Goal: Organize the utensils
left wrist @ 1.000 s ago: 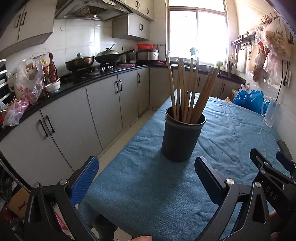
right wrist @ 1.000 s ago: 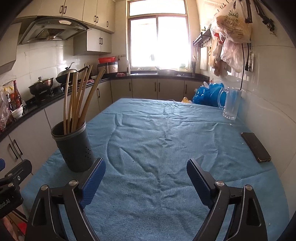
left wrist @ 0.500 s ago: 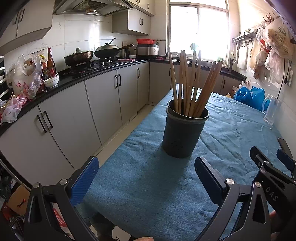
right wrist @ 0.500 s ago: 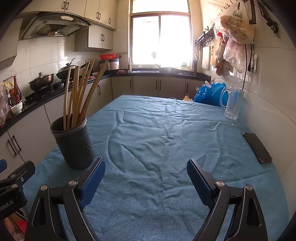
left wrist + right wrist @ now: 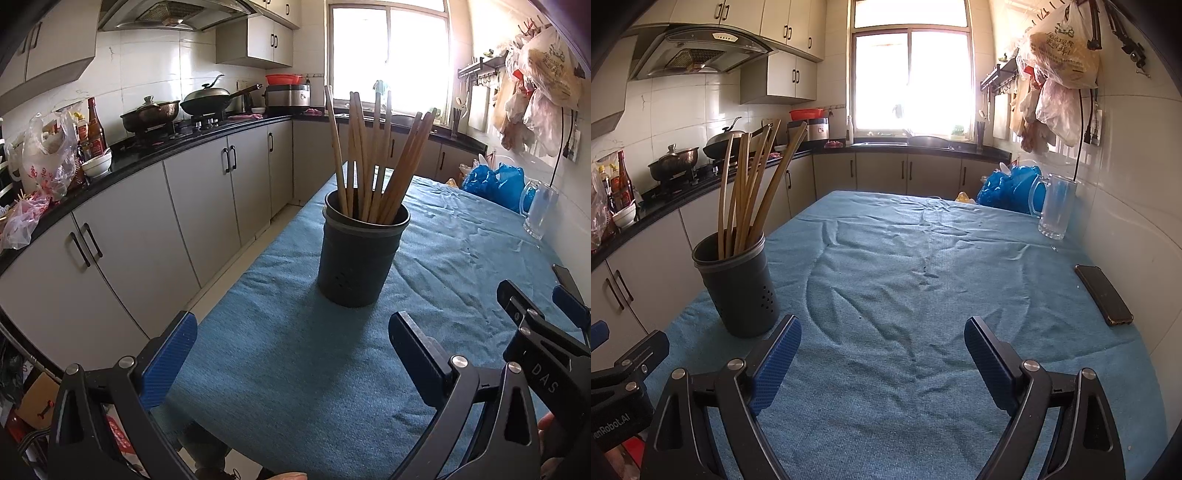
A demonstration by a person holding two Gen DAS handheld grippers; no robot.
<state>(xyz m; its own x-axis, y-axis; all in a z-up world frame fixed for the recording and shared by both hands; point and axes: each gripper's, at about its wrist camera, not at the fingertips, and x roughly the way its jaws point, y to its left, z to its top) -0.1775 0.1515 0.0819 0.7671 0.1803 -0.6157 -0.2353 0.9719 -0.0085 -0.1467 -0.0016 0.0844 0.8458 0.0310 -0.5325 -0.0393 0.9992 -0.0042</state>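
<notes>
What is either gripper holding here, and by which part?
Nothing. The left gripper and right gripper are both open and empty; the chopsticks stand in their holder.

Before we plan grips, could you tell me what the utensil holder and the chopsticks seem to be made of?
Utensil holder: probably matte dark plastic, dull surface with small drain holes. Chopsticks: likely bamboo or wood, pale tan and unglossy.

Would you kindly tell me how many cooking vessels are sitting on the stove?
2. A lidded pot sits on the stove's nearer burner, and a lidded wok sits on the farther one, toward the window. None appear hidden.
</notes>
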